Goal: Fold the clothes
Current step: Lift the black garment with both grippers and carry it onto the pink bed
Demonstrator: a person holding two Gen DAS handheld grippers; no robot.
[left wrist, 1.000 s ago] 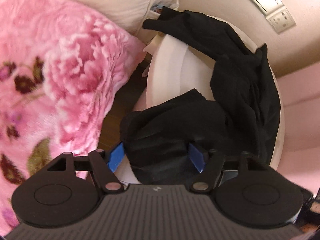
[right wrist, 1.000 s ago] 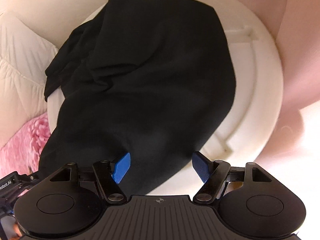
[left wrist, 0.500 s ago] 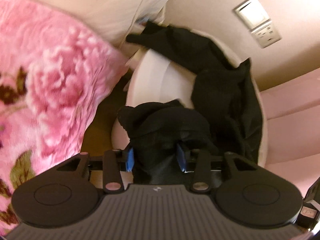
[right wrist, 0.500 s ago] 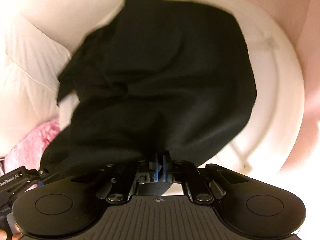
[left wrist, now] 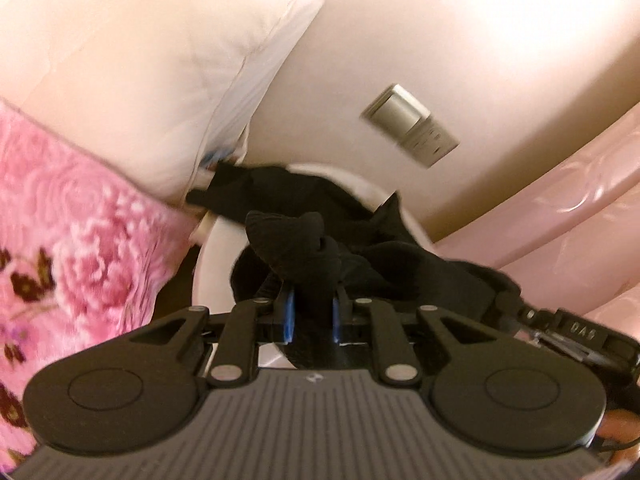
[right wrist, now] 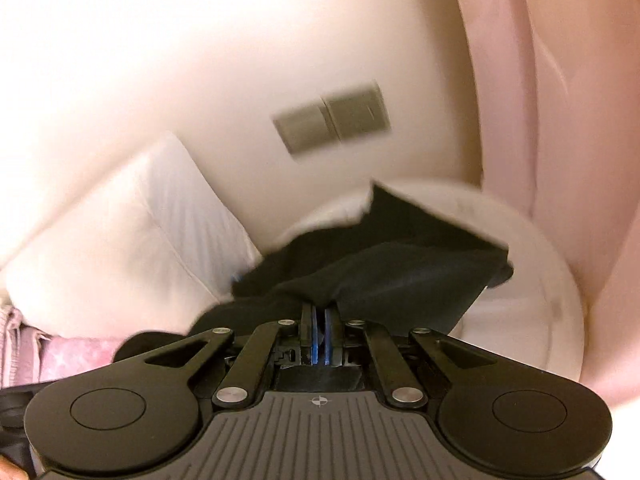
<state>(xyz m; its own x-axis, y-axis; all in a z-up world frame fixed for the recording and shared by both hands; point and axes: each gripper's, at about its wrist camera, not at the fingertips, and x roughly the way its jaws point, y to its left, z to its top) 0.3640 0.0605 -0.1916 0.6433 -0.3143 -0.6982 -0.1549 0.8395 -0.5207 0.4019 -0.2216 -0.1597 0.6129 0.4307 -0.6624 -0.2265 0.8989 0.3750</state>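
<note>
A black garment (left wrist: pixel 304 236) lies bunched on a round white table (left wrist: pixel 216 256). In the left wrist view a thick fold of it stands between the blue pads of my left gripper (left wrist: pixel 312 304). That gripper's jaws are closing, and the pads press on the fold. In the right wrist view my right gripper (right wrist: pixel 319 314) is shut, with the near edge of the black garment (right wrist: pixel 400 276) pinched between its pads. The cloth rises from the white table (right wrist: pixel 540 280) toward both grippers. Much of the garment is hidden behind its own folds.
A pink floral blanket (left wrist: pixel 80 260) and a white pillow (left wrist: pixel 140 80) lie to the left of the table. On the wall behind it is a grey switch plate (left wrist: pixel 412 128). Pink padding (right wrist: pixel 560 120) stands to the right. The pillow (right wrist: pixel 120 252) also shows in the right wrist view.
Both grippers went from open around the garment's near edge to closed on it. Both have risen and tilted up, lifting the cloth, so the wall now fills more of each view.
</note>
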